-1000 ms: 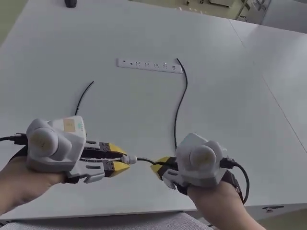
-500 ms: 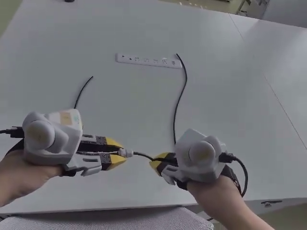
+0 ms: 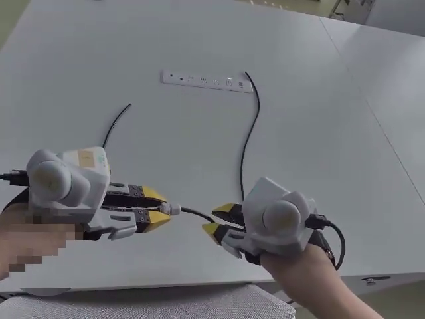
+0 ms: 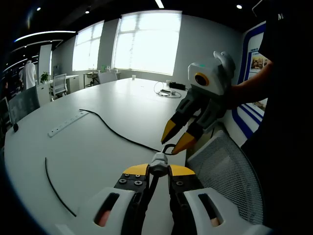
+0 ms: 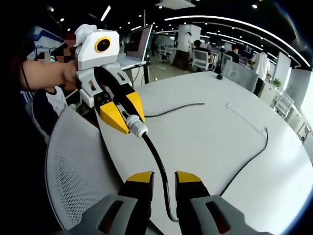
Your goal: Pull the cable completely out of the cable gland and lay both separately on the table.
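Cable gland [image 3: 174, 209], small and white, was pinched between the yellow fingers [image 4: 136, 170] of the left gripper [image 3: 161, 207] and held in the air above the near edge of the table [image 3: 319, 100]. Its mouth pointed to the right, toward the other gripper.

From that mouth the black cable [image 3: 196, 213] came out and ran in a shallow curve straight to the right gripper [image 3: 216, 220], so the long axis of the cable lay almost on the line between the two grippers. In the right gripper view the cable passed lengthwise through the gap between the right fingers [image 5: 188, 178]. These fingers stood spread, with free space on both sides, so they were around the cable but did not press it. Beyond them the cable dropped to the table and went far away across it, up to the end of the white power strip [image 3: 206, 82].

The right gripper was the nearer one to the free part of the cable, and the gland was just beyond its fingertips. In my judgement the cable was only partly drawn out. The coming pull would need the right fingers first to close on the cable, then to move away from the gland along this same axis.

A short black wire [image 3: 116, 126] lay alone on the table, well apart from both grippers.
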Available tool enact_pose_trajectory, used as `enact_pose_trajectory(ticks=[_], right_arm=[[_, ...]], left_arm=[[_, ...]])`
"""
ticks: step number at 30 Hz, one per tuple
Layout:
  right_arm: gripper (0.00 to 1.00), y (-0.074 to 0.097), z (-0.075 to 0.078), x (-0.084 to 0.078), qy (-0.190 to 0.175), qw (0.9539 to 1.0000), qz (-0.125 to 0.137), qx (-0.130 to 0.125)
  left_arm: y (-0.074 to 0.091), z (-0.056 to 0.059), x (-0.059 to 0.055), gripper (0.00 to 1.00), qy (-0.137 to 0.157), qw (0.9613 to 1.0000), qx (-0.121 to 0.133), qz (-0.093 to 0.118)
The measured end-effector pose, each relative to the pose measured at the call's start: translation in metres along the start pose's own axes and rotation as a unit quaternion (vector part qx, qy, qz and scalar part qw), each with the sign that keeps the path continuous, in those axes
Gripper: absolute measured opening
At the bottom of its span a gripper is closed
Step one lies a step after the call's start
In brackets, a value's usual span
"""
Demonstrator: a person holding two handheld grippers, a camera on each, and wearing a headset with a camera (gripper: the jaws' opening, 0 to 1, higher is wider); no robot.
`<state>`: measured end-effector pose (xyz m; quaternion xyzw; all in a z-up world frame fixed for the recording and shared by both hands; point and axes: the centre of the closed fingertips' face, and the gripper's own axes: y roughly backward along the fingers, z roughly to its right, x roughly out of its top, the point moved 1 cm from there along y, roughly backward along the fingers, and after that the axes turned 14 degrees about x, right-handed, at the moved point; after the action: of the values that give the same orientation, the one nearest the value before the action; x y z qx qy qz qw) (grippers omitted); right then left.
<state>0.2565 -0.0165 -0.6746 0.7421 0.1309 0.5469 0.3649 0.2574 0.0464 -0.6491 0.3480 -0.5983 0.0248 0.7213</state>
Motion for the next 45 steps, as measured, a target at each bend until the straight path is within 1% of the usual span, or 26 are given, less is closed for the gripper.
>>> enact_pose_trajectory(ticks=[1, 2, 5, 7, 9, 11, 15, 18, 20, 22, 27, 32, 37, 40, 42, 45], right_arm=[[0.14, -0.002, -0.005, 0.008, 0.016, 0.9998, 0.007, 0.011], [0.14, -0.003, -0.008, 0.012, 0.023, 0.9996, 0.007, 0.013], [0.13, -0.006, -0.010, 0.019, 0.069, 0.9974, -0.020, 0.009], [0.12, -0.007, -0.012, 0.024, 0.089, 0.9956, -0.029, 0.006], [0.11, -0.008, -0.014, 0.027, 0.097, 0.9948, -0.030, 0.008], [0.10, -0.010, -0.015, 0.029, 0.110, 0.9931, -0.039, 0.010], [0.07, -0.014, -0.015, 0.030, 0.142, 0.9880, -0.062, 0.008], [0.05, -0.017, -0.018, 0.034, 0.148, 0.9868, -0.063, 0.012], [0.02, -0.019, -0.018, 0.033, 0.162, 0.9839, -0.075, 0.012], [0.01, -0.019, -0.017, 0.034, 0.169, 0.9826, -0.076, 0.009], [0.00, -0.019, -0.016, 0.033, 0.168, 0.9829, -0.075, 0.009], [0.00, -0.019, -0.014, 0.030, 0.139, 0.9877, -0.070, 0.012], [0.00, -0.018, -0.012, 0.030, 0.130, 0.9893, -0.065, 0.006], [0.00, -0.017, -0.009, 0.028, 0.126, 0.9897, -0.068, 0.001], [0.00, -0.016, -0.007, 0.027, 0.109, 0.9922, -0.062, 0.000], [0.00, -0.015, -0.004, 0.025, 0.099, 0.9932, -0.061, -0.001]], left_arm=[[0.000, 0.000, 0.000, 0.15, 0.000, 1.0000, 0.000, 0.000], [0.000, 0.001, 0.000, 0.15, 0.001, 1.0000, -0.001, -0.001], [0.000, 0.001, 0.001, 0.15, 0.001, 1.0000, -0.003, -0.001], [0.000, 0.002, 0.001, 0.15, 0.001, 1.0000, -0.003, -0.001], [0.000, 0.003, 0.001, 0.15, 0.002, 1.0000, -0.003, 0.000], [-0.001, 0.004, 0.000, 0.15, 0.001, 1.0000, -0.004, -0.001], [-0.001, 0.005, 0.000, 0.15, 0.002, 1.0000, -0.005, 0.000], [-0.002, 0.006, 0.001, 0.15, 0.000, 1.0000, -0.006, 0.000], [-0.002, 0.005, 0.001, 0.15, 0.001, 1.0000, -0.005, 0.001], [-0.002, 0.004, 0.001, 0.15, 0.001, 1.0000, -0.003, 0.001], [-0.002, 0.002, 0.001, 0.15, 0.000, 1.0000, -0.006, -0.001], [-0.004, 0.003, 0.001, 0.15, -0.003, 1.0000, -0.008, -0.002], [-0.005, 0.002, 0.002, 0.15, -0.004, 1.0000, -0.008, -0.001], [-0.005, 0.000, 0.003, 0.15, -0.005, 1.0000, -0.007, 0.000], [-0.005, -0.001, 0.004, 0.15, -0.005, 1.0000, -0.006, 0.000], [-0.004, -0.001, 0.004, 0.15, -0.006, 1.0000, -0.006, 0.001]])
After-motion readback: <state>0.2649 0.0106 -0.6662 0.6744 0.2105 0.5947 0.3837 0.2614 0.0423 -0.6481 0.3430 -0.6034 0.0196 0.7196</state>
